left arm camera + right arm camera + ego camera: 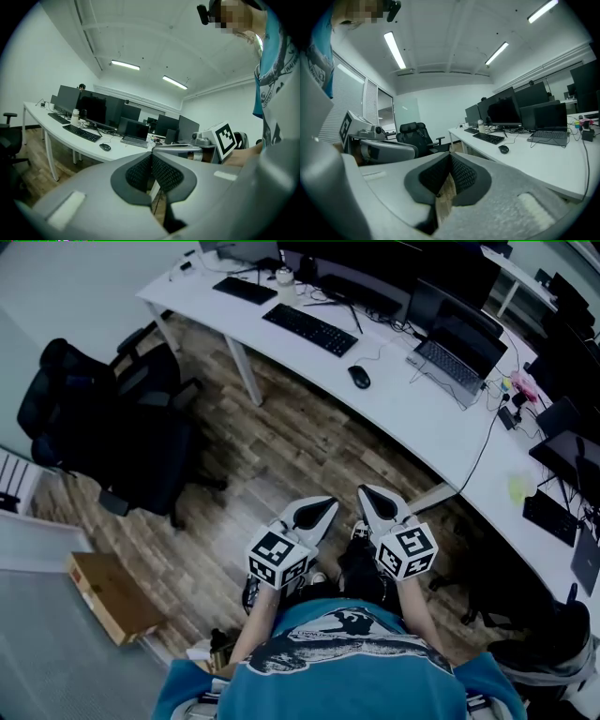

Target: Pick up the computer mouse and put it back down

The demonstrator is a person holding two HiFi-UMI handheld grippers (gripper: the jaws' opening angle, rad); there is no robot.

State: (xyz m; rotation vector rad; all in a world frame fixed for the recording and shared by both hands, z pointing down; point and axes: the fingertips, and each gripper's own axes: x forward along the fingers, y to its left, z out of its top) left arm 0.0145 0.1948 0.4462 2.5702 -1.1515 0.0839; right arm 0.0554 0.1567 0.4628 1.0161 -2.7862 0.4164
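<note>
The small black computer mouse (359, 377) lies near the front edge of the long white desk (394, 413), between a black keyboard (309, 329) and an open dark laptop (457, 351). Nothing touches it. The grey left gripper (322, 509) and grey right gripper (368, 495) hang side by side above the wood-patterned floor (281, 446), well apart from the desk. Both pairs of jaws are pressed fully together and hold nothing.
</note>
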